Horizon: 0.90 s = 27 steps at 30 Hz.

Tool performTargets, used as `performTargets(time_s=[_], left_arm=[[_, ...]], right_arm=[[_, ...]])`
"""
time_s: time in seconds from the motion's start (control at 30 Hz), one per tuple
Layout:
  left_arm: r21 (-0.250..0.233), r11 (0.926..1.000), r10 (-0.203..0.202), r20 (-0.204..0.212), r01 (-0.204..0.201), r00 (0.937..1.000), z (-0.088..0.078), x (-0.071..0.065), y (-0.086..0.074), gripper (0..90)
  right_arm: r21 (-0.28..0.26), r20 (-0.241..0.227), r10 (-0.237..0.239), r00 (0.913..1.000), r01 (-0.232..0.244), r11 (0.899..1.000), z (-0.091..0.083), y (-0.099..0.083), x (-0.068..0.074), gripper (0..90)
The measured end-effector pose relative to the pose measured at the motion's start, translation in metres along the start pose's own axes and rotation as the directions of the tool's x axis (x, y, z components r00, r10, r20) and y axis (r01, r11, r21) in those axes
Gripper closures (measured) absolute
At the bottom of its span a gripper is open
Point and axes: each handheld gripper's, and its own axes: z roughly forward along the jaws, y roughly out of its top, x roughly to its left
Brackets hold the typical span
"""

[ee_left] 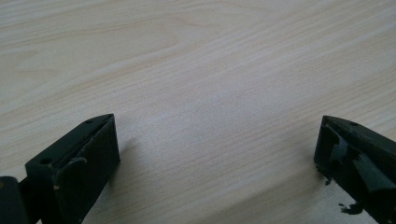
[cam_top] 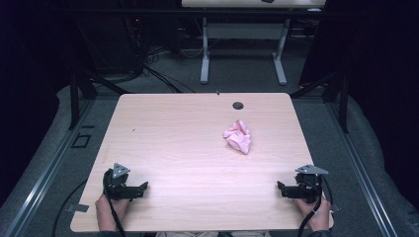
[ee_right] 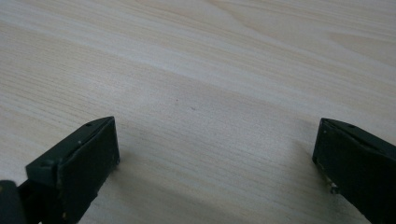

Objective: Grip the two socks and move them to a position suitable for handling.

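Observation:
A crumpled pink cloth (cam_top: 238, 137) lies on the light wooden table (cam_top: 178, 143), right of centre and toward the far side. My left gripper (cam_top: 144, 189) rests near the table's front left corner, held by a hand, its jaws pointing right. My right gripper (cam_top: 279, 188) rests near the front right corner, jaws pointing left. Both are far from the cloth. In the left gripper view my gripper (ee_left: 217, 140) is open with bare wood between its jaws. The right gripper view has my gripper (ee_right: 215, 140) open over bare wood too.
A round cable hole (cam_top: 238, 105) sits near the table's far edge. Beyond the table stand a second desk's white legs (cam_top: 204, 54) and dark stands at both sides. Grey floor surrounds the table.

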Motion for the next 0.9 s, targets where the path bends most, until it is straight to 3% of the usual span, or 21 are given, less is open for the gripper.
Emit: performTargets(time_s=[0.6,0.8,0.9], left_arm=[[-0.001,1.0000,-0.006,-0.002,0.006,1.0000,0.000,0.000,0.000,0.0],[-0.002,1.0000,-0.008,-0.002,0.008,1.0000,0.000,0.000,0.000,0.0],[0.004,1.0000,-0.007,0.000,0.007,1.0000,0.000,0.000,0.000,0.0]], right_arm=[[0.028,0.000,0.006,1.0000,-0.006,1.000,0.004,0.007,0.001,0.0],[0.034,-0.054,0.020,0.9983,-0.018,0.999,0.003,0.010,-0.004,0.0],[0.039,-0.074,0.001,0.9972,0.002,0.999,-0.002,0.021,-0.004,0.0]])
